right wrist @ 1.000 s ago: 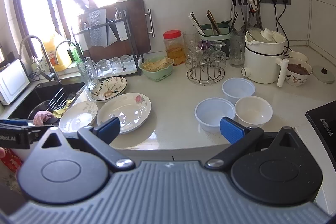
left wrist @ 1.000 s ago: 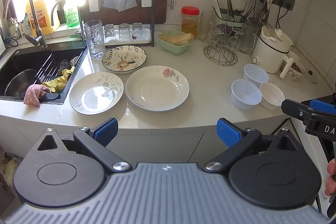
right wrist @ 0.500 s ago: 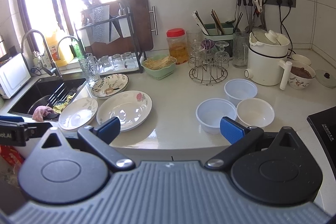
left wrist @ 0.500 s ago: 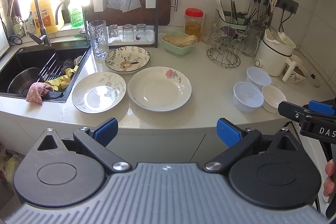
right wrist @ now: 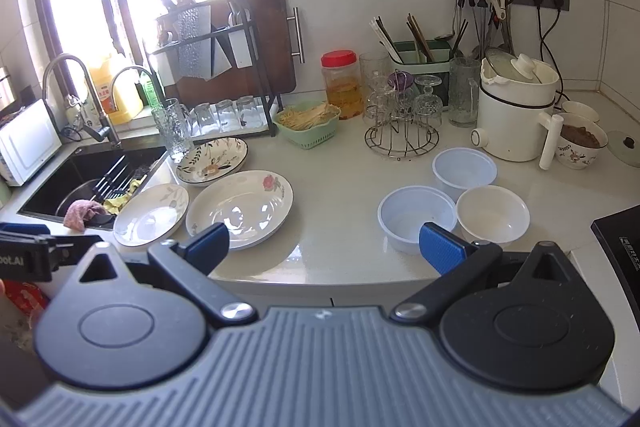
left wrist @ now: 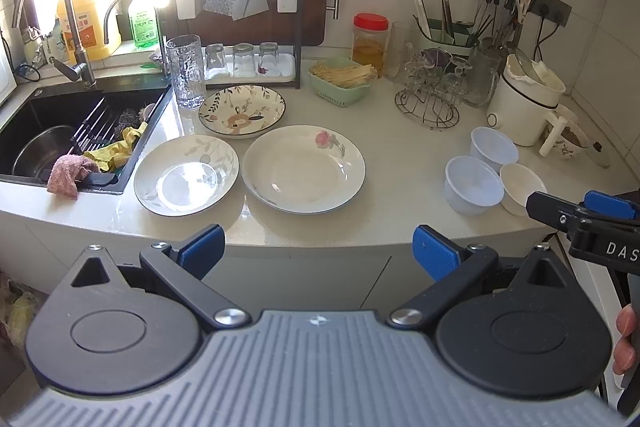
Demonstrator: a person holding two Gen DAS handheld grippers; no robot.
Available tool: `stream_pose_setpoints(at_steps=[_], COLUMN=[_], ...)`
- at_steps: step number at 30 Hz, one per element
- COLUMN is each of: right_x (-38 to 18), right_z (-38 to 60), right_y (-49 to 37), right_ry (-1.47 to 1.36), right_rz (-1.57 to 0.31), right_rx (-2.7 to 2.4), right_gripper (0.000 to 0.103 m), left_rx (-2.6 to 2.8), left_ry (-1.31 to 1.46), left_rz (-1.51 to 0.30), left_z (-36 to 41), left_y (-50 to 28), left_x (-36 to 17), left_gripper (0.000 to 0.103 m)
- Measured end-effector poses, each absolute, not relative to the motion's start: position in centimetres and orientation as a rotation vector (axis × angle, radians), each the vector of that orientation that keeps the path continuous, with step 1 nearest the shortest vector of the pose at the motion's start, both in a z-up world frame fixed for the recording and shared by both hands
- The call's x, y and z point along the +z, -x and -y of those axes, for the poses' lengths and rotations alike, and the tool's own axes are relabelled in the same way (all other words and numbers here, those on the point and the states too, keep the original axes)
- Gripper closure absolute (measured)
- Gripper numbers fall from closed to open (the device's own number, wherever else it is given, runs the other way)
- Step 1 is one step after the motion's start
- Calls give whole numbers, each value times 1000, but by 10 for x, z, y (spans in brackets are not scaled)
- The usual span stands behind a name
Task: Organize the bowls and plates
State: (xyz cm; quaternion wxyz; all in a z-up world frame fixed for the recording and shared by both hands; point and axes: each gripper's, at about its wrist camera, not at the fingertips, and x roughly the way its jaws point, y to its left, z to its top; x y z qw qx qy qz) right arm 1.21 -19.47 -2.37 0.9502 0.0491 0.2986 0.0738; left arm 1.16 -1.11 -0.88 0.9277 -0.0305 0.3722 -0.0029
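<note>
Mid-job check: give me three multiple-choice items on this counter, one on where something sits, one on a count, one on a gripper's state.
1. Where is the plate with the pink rose?
A. In the sink
B. On the counter, between the leaf-pattern plate and the bowls
C. On the drying rack

2. How many empty bowls stand grouped at the right of the counter?
A. Three
B. One
C. Five

3. What state is the left hand-held gripper in?
A. Shut on a plate
B. Shut on a bowl
C. Open, holding nothing

Answers:
1 B, it lies flat on the counter, right of the leaf-pattern plate.
2 A, two translucent bowls and one white bowl.
3 C, its blue pads stand wide apart short of the counter edge, nothing between them.
</note>
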Motion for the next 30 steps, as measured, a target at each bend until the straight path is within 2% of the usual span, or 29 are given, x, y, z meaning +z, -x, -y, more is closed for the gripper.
stream_pose_setpoints(at_steps=[18,30], right_x=[-30,-33], right_z=[195,171], right_y=[-31,-49], right_ry=[-72,-70], right_rz=[-668,-648], right_rx=[177,88], right_gripper=[0,0], left_rx=[31,-41], left_ry=[96,70], left_rz=[-819,-810], left_z=[6,-26], left_y=[-32,-72], left_x=[-19,-25], left_gripper=[1,1])
